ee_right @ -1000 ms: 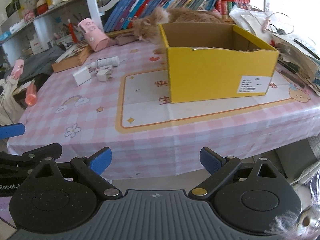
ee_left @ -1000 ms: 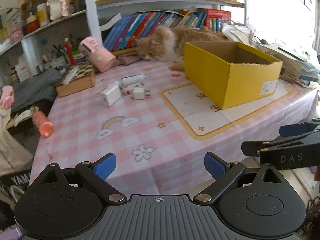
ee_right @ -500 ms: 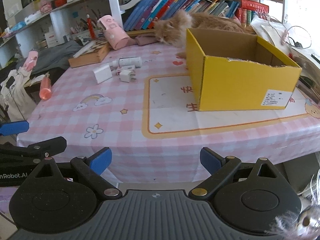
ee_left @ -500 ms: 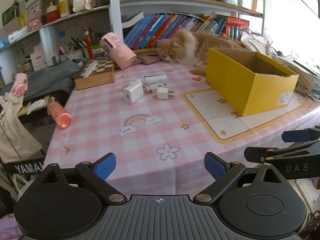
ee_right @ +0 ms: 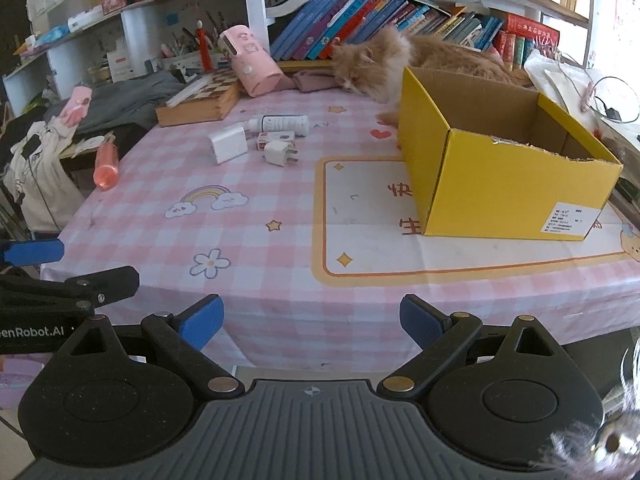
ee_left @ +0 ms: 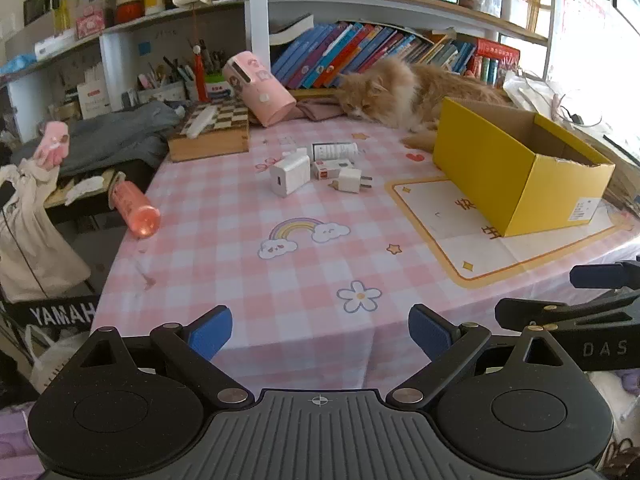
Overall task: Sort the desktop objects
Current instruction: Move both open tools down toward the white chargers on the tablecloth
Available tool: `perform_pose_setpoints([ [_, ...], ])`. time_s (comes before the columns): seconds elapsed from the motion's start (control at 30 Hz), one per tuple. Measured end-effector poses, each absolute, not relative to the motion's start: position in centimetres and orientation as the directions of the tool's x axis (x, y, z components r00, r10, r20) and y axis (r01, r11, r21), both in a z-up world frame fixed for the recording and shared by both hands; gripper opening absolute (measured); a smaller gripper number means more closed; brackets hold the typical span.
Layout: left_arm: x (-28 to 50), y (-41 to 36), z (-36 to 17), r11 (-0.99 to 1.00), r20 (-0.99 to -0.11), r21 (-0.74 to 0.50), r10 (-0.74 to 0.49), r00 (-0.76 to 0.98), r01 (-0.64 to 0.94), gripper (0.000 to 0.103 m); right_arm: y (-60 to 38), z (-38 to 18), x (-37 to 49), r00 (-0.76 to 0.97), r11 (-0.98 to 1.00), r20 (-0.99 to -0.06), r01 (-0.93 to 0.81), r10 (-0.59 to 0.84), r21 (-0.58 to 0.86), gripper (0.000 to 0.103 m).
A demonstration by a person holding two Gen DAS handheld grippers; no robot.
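Several small items lie mid-table: a large white charger [ee_left: 289, 175] [ee_right: 227, 144], a small white plug [ee_left: 350, 180] [ee_right: 278, 153], a small red-and-white box [ee_left: 330, 168] [ee_right: 276, 136] and a white bottle on its side [ee_left: 334, 149] [ee_right: 283, 123]. An open yellow cardboard box [ee_left: 516, 176] [ee_right: 504, 168] stands to the right. My left gripper [ee_left: 320, 330] is open and empty at the table's front edge. My right gripper [ee_right: 311, 320] is open and empty, also at the front edge, to the right of the left one.
A cat [ee_left: 404, 94] [ee_right: 384, 64] lies at the back beside the yellow box. A chess box [ee_left: 210, 132], a pink case [ee_left: 258, 88] and a pink bottle [ee_left: 134, 208] at the left table edge. Bookshelves stand behind. Clutter lies at the far right.
Both grippers have swung left and moved closer over the table edge; the chargers and bottle now sit nearer the middle of each view. Both stay open.
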State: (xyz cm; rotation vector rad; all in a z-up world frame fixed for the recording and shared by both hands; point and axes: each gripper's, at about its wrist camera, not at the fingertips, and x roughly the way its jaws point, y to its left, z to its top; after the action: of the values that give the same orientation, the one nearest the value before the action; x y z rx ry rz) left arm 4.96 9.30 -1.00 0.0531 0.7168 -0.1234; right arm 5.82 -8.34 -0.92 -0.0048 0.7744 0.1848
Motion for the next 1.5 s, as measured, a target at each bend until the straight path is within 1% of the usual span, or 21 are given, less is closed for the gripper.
perform_pose_setpoints([
  [0.1, 5.0, 9.6, -1.0, 0.994, -0.656, -0.001, -0.084, 0.750, 0.109, 0.097, -8.3, -1.0, 6.2, 0.693, 0.982, -0.699, -0.177, 0.176, 0.072, 0.095],
  [0.3, 6.0, 10.4, -1.3, 0.998, -0.665, -0.036, -0.056, 0.745, 0.043, 0.097, -7.4, -1.1, 7.1, 0.684, 0.965, -0.696, -0.259, 0.218, 0.048, 0.094],
  [0.43, 7.1, 10.2, -1.3, 0.999, -0.666, -0.026, -0.032, 0.745, 0.021, 0.097, -7.2, -1.0, 8.2, 0.686, 0.954, -0.686, -0.296, 0.242, 0.041, 0.092],
  [0.87, 13.0, 9.6, -1.2, 0.998, -0.674, -0.020, 0.028, 0.738, -0.055, 0.097, -7.3, -1.2, 15.1, 0.649, 0.916, -0.689, -0.398, 0.321, 0.052, 0.092],
  [1.07, 16.8, 8.7, -1.2, 0.999, -0.668, 0.004, 0.032, 0.743, -0.040, 0.097, -7.5, -1.6, 18.8, 0.633, 0.897, -0.687, -0.437, 0.358, 0.066, 0.092],
  [1.2, 20.0, 8.0, -1.4, 0.998, -0.657, 0.064, 0.035, 0.753, 0.009, 0.097, -7.2, -2.2, 21.1, 0.624, 0.887, -0.685, -0.456, 0.375, 0.070, 0.091],
  [1.3, 22.1, 7.8, -1.5, 0.996, -0.655, 0.086, 0.037, 0.755, 0.027, 0.097, -6.7, -2.5, 22.6, 0.620, 0.879, -0.680, -0.471, 0.392, 0.076, 0.089],
  [1.5, 26.1, 7.7, -2.6, 0.995, -0.687, 0.087, 0.026, 0.726, 0.047, 0.096, -5.8, -3.5, 25.5, 0.610, 0.870, -0.680, -0.487, 0.407, 0.084, 0.085],
])
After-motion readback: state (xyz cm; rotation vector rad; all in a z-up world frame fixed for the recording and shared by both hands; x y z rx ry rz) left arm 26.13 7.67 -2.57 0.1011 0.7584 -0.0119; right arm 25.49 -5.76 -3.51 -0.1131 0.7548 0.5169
